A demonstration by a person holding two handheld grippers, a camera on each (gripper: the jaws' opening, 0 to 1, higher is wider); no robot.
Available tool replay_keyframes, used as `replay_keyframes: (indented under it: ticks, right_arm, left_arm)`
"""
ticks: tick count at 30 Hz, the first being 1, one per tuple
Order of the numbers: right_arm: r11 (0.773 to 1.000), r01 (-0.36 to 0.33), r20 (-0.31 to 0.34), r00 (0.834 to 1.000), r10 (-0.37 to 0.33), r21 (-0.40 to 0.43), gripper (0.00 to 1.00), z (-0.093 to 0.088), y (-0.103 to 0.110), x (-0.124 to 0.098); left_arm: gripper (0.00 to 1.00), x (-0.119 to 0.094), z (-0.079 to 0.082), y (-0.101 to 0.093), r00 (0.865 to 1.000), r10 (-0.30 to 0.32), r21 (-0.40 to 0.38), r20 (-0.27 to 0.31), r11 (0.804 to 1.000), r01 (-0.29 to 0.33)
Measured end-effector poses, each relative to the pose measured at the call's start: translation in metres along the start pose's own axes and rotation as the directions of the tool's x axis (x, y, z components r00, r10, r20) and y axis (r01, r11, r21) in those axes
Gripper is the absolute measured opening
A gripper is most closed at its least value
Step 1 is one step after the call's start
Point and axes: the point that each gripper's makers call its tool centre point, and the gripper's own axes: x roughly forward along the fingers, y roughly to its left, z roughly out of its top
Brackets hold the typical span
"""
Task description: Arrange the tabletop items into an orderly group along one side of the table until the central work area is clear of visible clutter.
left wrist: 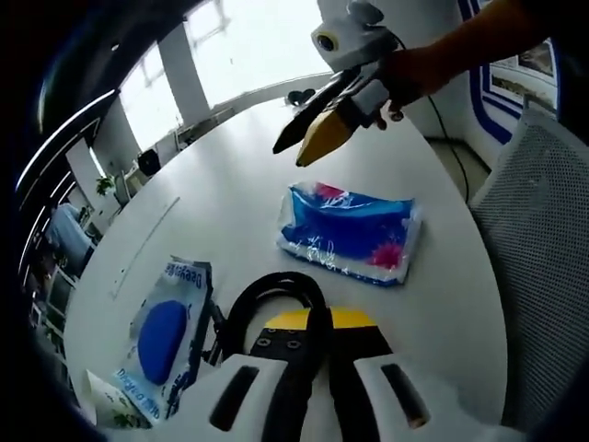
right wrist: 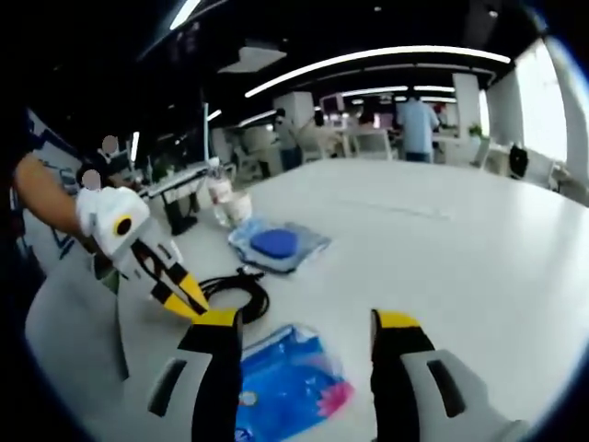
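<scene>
A coiled black cable (left wrist: 276,293) (right wrist: 243,293) lies on the white table (left wrist: 230,184), and my left gripper (left wrist: 317,322) (right wrist: 195,304) is shut on it, its yellow tips pinching the loop. A blue tissue pack (left wrist: 350,230) (right wrist: 285,382) lies flat near the table edge. My right gripper (right wrist: 306,319) (left wrist: 311,145) hovers open above that pack, touching nothing. A wipes pack with a round blue lid (left wrist: 166,336) (right wrist: 276,244) rests beside the cable.
A small white-and-green packet (left wrist: 115,405) lies by the wipes pack. A bottle (right wrist: 219,195) and a cup (right wrist: 241,208) stand past the wipes. A grey mesh chair (left wrist: 538,239) sits at the table's edge. People stand far off in the office.
</scene>
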Motion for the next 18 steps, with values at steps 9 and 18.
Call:
replay_keyframes:
  ticks: [9,18]
  right_arm:
    - [0.999,-0.026,-0.012,1.000,0.026,-0.046,0.64,-0.003,0.009,-0.003]
    - [0.999,-0.025,-0.017,1.000,0.024,-0.037,0.64,-0.008,0.009,-0.007]
  left_arm:
    - [0.00,-0.010,0.005,0.001,1.000,0.025,0.020,0.008,0.999,-0.025]
    - [0.00,-0.017,0.001,-0.013,1.000,0.016,0.037,0.010,0.999,-0.016]
